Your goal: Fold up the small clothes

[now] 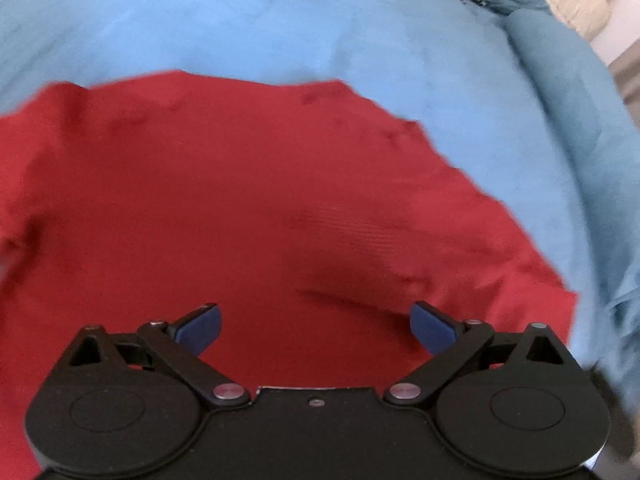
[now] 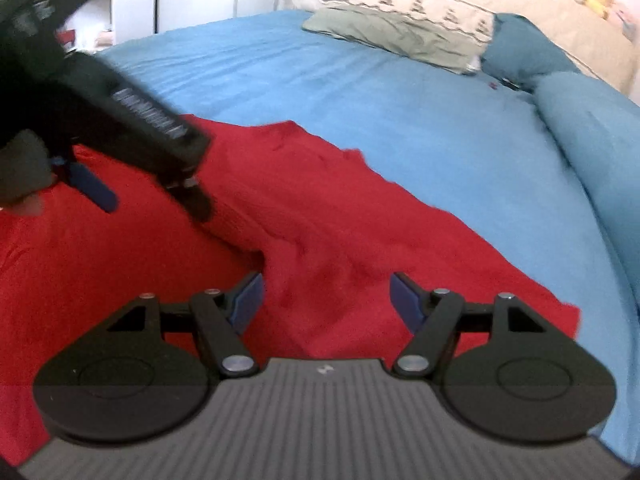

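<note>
Red garment (image 1: 240,200), one, on blue bedspread (image 1: 280,20), two hand-held grippers, left (image 1: 316,326) and right (image 2: 326,300), both spread wide, empty

Supporting surface: a bed (image 2: 400,112) covered with a light blue sheet, lightly creased. A red garment (image 1: 224,200) lies directly on the sheet, spread mostly flat, with a raised fold running across it in the right wrist view. At the head of the bed, a pale green pillow (image 2: 396,38) rests on the sheet. Just beside it lies a darker teal pillow (image 2: 520,48). A rolled blue bolster or bunched cover (image 2: 588,120) lies along the right edge. Garment and pillows are well apart.
</note>
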The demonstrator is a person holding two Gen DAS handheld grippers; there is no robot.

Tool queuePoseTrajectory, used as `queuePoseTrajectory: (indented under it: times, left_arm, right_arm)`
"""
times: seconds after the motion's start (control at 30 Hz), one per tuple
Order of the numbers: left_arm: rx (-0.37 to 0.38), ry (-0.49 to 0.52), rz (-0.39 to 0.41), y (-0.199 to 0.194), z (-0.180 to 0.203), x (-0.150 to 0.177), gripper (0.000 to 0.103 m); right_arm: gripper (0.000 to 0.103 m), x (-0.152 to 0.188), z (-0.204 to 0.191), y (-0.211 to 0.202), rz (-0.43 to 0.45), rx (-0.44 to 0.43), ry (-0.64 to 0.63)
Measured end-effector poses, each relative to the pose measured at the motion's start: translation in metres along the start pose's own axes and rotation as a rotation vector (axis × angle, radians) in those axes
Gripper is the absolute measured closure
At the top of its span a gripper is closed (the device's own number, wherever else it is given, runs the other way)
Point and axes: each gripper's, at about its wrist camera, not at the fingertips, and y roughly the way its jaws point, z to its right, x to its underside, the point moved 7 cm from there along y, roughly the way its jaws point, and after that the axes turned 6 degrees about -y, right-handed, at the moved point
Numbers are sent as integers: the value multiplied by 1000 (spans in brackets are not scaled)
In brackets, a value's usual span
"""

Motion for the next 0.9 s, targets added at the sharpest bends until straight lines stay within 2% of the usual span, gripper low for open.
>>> queuePoseTrajectory:
  times: [0.07,0.1,0.17,0.27,0.3,0.37,0.43,0.5,0.6,0.73,0.8,0.9]
  left_arm:
    - [14,-47,-10,10,12,1,10]
    - [14,-75,-16,16,16,1,18]
    - [8,-115,-18,25,19,0,27]
    - [-28,-155,16,31,17,-3,34]
    - [-37,-160,24,32,17,-3,39]
    - [-58,-169,44,28,13,-5,52]
    - [-65,-173,51,24,8,-4,79]
    - [-52,-175,42,24,4,-4,90]
    - [-14,-164,49,16,2,-6,95]
    - [57,-102,165,-17,8,-26,95]
    - [53,-56,248,-43,2,-40,95]
    - [-10,-21,366,-73,-24,-50,95]
  right_arm:
    - [18,8,6,-8,-7,18,20]
    - [18,10,7,-10,-12,21,34]
    - [18,17,10,-13,-17,22,65]
    - [18,24,15,-19,-27,30,97]
    - [18,24,14,-20,-31,32,107]
    - [18,27,14,-19,-37,32,130]
    - [18,29,13,-21,-39,32,146]
    - [18,30,13,-22,-41,32,155]
    - [18,31,10,-26,-36,30,166]
    - [18,30,8,-28,-45,14,171]
    - [18,29,7,-29,-60,3,167]
    - [18,28,7,-30,-72,-22,183]
